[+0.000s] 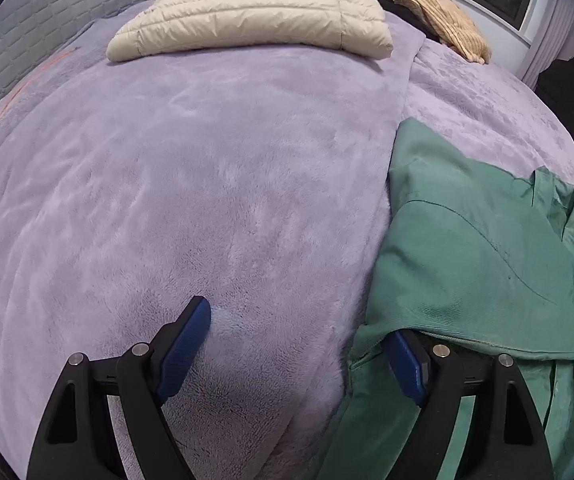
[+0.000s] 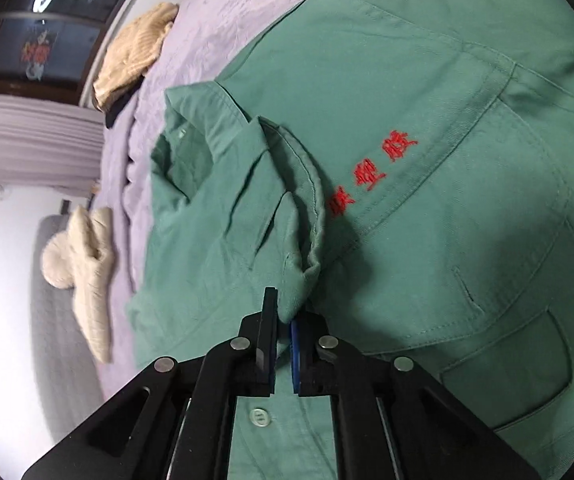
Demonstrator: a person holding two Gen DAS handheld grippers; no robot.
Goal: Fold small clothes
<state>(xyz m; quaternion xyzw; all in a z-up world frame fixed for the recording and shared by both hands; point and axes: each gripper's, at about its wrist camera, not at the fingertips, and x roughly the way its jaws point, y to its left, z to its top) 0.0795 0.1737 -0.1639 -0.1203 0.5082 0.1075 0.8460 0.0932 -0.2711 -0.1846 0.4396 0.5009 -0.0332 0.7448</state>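
Left wrist view: my left gripper (image 1: 299, 344) hung with fingers spread wide over the lilac fleece blanket (image 1: 191, 184), nothing between them. The green work shirt (image 1: 475, 248) lay at four o'clock, its edge draped over the right-hand finger (image 1: 409, 364). A cream puffer jacket (image 1: 247, 20) sat at twelve, a tan knit (image 1: 443, 24) at one.

Right wrist view: my right gripper (image 2: 285, 320) had its fingers pressed together, pinching the shirt's collar tip (image 2: 301, 284). Red embroidered characters (image 2: 371, 172) ran at one o'clock, a button (image 2: 259, 417) showed at six.
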